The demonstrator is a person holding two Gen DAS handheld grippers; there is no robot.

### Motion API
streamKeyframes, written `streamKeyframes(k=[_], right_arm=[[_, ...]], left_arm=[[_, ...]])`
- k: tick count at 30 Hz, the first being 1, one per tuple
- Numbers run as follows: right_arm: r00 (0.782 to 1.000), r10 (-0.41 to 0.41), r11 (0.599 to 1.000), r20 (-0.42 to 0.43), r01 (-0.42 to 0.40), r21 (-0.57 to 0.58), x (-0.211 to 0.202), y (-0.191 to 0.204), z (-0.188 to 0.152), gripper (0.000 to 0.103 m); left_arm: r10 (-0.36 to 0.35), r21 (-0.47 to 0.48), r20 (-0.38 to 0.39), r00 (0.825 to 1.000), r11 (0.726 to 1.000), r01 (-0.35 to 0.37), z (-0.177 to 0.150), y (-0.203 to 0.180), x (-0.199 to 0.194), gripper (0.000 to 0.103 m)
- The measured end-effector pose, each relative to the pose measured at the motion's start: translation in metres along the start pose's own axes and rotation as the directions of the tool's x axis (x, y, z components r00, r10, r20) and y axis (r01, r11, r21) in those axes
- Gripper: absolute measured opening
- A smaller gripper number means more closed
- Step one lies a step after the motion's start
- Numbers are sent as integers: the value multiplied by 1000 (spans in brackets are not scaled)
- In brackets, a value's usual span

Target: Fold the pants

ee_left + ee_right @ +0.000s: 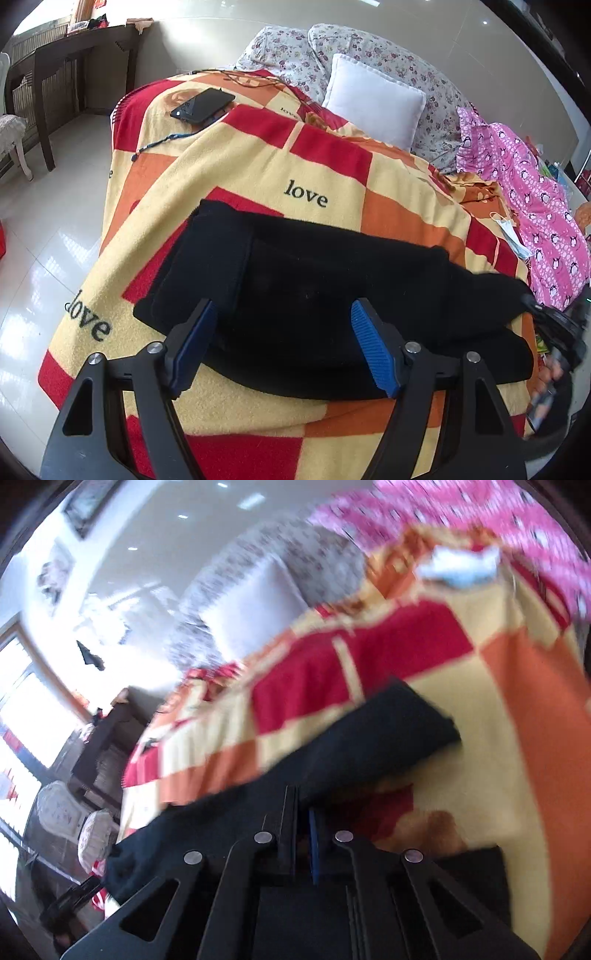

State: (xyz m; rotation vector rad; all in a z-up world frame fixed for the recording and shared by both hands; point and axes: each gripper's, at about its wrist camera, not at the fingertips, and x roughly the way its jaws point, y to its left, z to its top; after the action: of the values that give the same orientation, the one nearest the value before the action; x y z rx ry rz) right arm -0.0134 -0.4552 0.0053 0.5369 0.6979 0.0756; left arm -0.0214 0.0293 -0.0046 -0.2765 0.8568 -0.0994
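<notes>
Bedroom, bed spread with a red, orange and cream checked blanket (pixel 258 162) bearing the word "love". Black pants (pixel 314 288), folded into a thick bundle, lie across the blanket near its foot edge. Left gripper (pixel 284 343): jaws spread wide, hovering over the near edge of the pants, gripping nothing. Right gripper (pixel 303 834): jaws nearly together; view blurred, black cloth lies against them, but whether they pinch it cannot be told. Black phone (pixel 203 105) by the far left corner. White pillow (pixel 373 99) and floral pillows (pixel 291 55) at the head. Pink patterned garment (pixel 532 206) along the right edge.
</notes>
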Motion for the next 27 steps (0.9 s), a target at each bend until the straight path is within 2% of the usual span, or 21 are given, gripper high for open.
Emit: streamKeyframes(k=[3,5,8,11,13,16,19,20,22,23,25,27], right_arm=[[999,13,998,40,-11,-67,-54,20,-13,4],[999,11,997,34,-8,-77,-74,20,-25,4],[998,-54,995,-45,51,-81,-68,6,-50,4],[987,-80,997,-140,81,0,-48,-19,-71,17],[980,-97,995,-173,96,-18,-49,-17,-74,24],[979,-57,991,-195,31,-131,-59,11,-72,38],[978,75,974,-193,-114,-198,-53,52,-74,39],[965,138,954,-222,-190,-231,-40,73,-78,39],[941,189,914,-282,-273,-299,-18,110,-88,39],[926,182,878,-330,-304,-370,-1,137,-97,39],[920,177,814,-350,-337,-473,15,171,-111,39],[899,216,746,-380,-403,-530,34,206,-124,39]], left_arm=[[8,-4,9,1000,1000,-8,3,4,-3,75],[6,-12,11,1000,1000,-5,4,7,-4,75],[15,-13,8,1000,1000,-15,3,10,-4,75],[45,-12,10,999,999,-45,2,17,-8,75],[63,-22,20,998,998,-62,2,25,-13,75],[98,-46,35,995,994,-96,4,38,-17,77],[119,-87,30,992,989,-116,6,53,-15,79],[121,-97,27,992,988,-117,6,57,-13,79],[134,-107,24,991,986,-131,6,61,-10,79],[135,-118,21,991,984,-132,7,64,-7,79],[120,-123,10,993,985,-118,7,65,-3,79],[119,-103,1,993,988,-119,8,63,4,79]])
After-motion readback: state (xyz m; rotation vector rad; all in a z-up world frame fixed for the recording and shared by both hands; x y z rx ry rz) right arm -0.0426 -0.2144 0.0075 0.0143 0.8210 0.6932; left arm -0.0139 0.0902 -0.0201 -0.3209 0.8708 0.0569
